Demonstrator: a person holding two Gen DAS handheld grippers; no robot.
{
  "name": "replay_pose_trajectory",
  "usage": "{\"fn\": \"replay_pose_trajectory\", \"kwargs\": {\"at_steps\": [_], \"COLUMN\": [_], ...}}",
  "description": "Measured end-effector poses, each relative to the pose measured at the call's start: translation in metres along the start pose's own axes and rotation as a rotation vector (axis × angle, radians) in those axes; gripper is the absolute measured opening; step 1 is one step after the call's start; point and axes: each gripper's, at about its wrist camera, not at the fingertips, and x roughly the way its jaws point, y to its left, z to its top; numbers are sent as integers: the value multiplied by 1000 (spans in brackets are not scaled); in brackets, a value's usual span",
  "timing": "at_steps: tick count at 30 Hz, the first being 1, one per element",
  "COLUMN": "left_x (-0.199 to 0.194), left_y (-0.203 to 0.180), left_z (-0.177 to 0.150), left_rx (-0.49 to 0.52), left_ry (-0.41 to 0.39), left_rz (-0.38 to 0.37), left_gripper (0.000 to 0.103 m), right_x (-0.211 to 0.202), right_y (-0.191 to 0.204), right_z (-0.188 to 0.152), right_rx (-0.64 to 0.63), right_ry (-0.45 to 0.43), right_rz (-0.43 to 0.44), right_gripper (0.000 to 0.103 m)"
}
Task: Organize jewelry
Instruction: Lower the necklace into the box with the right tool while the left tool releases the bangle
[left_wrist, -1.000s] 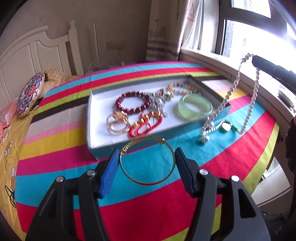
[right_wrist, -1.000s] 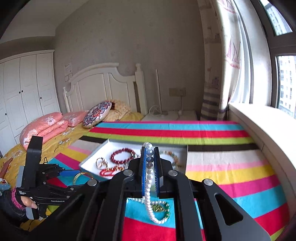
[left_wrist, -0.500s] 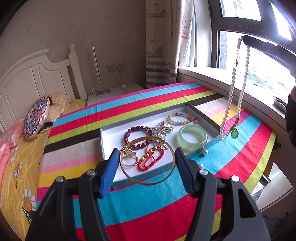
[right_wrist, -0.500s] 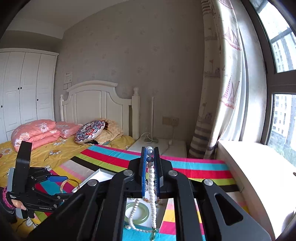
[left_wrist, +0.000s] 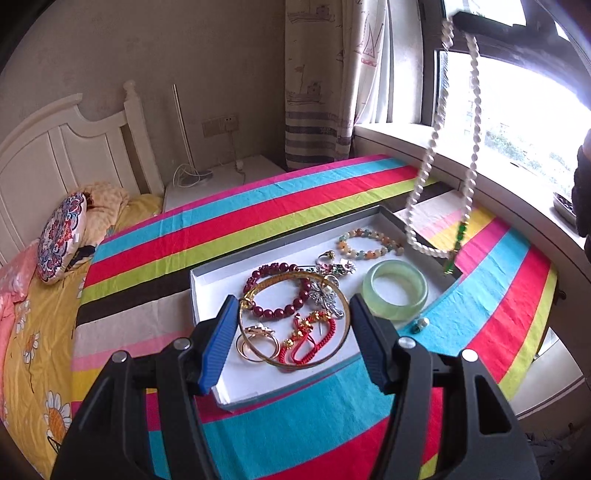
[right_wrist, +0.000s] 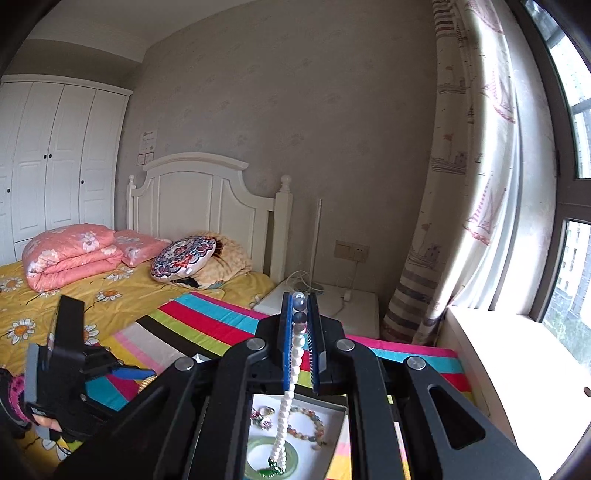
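- Pearl necklace (left_wrist: 471, 122): your right gripper (right_wrist: 300, 314) pinches it tight at the top; it hangs above the white jewelry tray (left_wrist: 207, 295).
- Gold bangle (left_wrist: 293, 319): your left gripper (left_wrist: 293, 321) clamps it by its sides, above the tray's front.

The left wrist view looks steeply down past its 2 fingers (left_wrist: 225, 339) onto the white tray (left_wrist: 207, 291) close below, facing the window (left_wrist: 517, 122). The right wrist view sits higher, nearly level, facing the headboard (right_wrist: 199, 192) and wardrobe (right_wrist: 55, 155). Both share the tray (right_wrist: 338, 410), striped counter (right_wrist: 221, 321) and curtain (right_wrist: 469, 184).
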Motion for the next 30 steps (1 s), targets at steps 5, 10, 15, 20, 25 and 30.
{"fn": "replay_pose_trajectory", "kwargs": {"at_steps": [5,10,15,20,25,30], "left_x": [23,35,46,56,67,82], "left_y": [6,13,11,9,10,11], "left_z": [-2,-8,-10,-10,-9,-9], "left_rx": [-32,-87,-85,-87,-87,-91], "left_ry": [21,11,16,18,32,59], "left_rz": [3,-11,-18,-30,-29,-24], "left_gripper": [61,61,61,61,61,61], "right_x": [36,83,119,141,163,162], "right_y": [23,47,75,86,68,32], "right_z": [11,17,22,12,-29,-80], "right_rx": [-3,12,2,11,35,92], "right_ry": [27,69,93,129,230,313], "right_rz": [57,127,172,191,152,107], "right_gripper": [9,9,9,9,9,9]}}
